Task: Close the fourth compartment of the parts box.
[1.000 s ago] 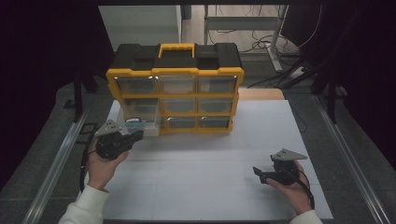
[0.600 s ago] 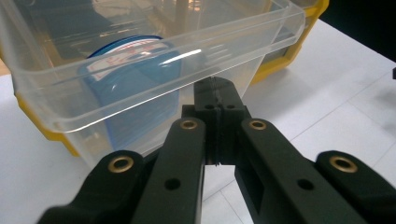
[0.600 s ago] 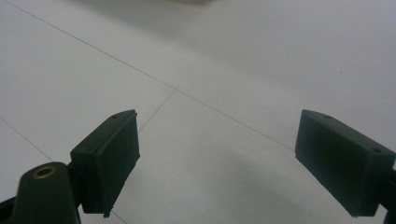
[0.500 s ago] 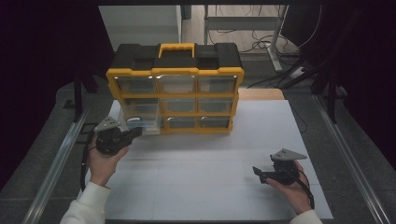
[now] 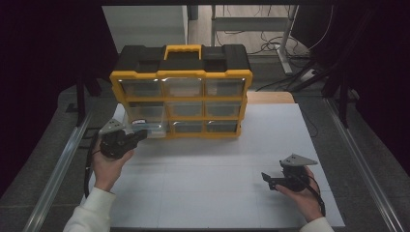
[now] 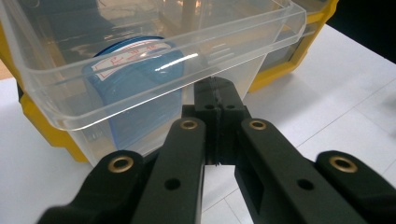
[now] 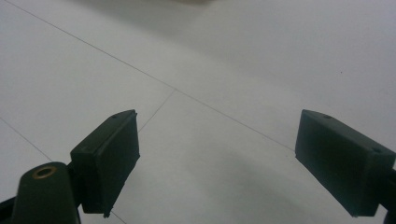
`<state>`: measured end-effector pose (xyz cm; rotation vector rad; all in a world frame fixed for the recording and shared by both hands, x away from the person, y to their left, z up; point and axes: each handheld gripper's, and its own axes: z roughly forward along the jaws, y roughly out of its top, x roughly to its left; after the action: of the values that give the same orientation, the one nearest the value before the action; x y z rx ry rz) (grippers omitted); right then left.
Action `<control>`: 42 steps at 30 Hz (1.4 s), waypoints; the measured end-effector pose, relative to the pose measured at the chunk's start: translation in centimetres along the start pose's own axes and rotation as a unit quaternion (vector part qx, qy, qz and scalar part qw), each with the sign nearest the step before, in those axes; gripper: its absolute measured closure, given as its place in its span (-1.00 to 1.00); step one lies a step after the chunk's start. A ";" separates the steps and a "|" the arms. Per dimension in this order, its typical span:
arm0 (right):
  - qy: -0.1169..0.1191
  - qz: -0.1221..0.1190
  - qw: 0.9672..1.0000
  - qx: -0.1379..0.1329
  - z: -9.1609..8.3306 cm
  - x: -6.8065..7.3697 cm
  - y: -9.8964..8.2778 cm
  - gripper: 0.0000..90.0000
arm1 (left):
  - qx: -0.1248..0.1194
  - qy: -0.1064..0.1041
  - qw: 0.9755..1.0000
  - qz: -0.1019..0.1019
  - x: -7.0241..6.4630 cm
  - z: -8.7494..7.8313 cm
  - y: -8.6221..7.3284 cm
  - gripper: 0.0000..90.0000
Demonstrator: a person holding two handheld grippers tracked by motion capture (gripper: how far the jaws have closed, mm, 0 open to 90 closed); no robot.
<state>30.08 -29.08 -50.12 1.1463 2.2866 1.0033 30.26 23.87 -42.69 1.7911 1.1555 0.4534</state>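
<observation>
change: almost nothing since the earlier frames; both hands sit where they were, and the clear drawer (image 5: 145, 126) is out of the organiser by about the same amount
step: pulling the clear drawer out of the yellow-and-black organiser (image 5: 183, 92), bottom-left slot, near the bench's (image 5: 217, 193) far left corner
left gripper (image 5: 141, 134): fingers (image 6: 219, 100) pressed together, pinching the drawer's front lip
drawer contents: blue roll with a white label (image 6: 140, 88) inside, seen through the clear wall
right gripper (image 5: 267, 179): fingers (image 7: 109, 158) spread wide, holding nothing, low over the bare bench near its near right corner
next move (judgement): keep the pinch and draw straight back toward the near edge; the right gripper may need to steady the organiser so it doesn't slide
</observation>
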 end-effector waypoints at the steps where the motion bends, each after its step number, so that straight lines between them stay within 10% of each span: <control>1: 0.000 0.000 1.000 0.000 0.0 0.0 0.0 -0.69 | 0.000 0.000 1.000 0.000 0.0 0.0 0.0 1.00; 42: 0.002 0.005 1.000 -0.003 0.1 -0.1 0.0 -0.69 | -0.011 0.002 1.000 -0.008 1.1 1.7 1.8 1.00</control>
<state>30.19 -29.17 -50.17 1.1557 2.2824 1.0167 32.94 23.72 -42.25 1.7614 1.1611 0.4593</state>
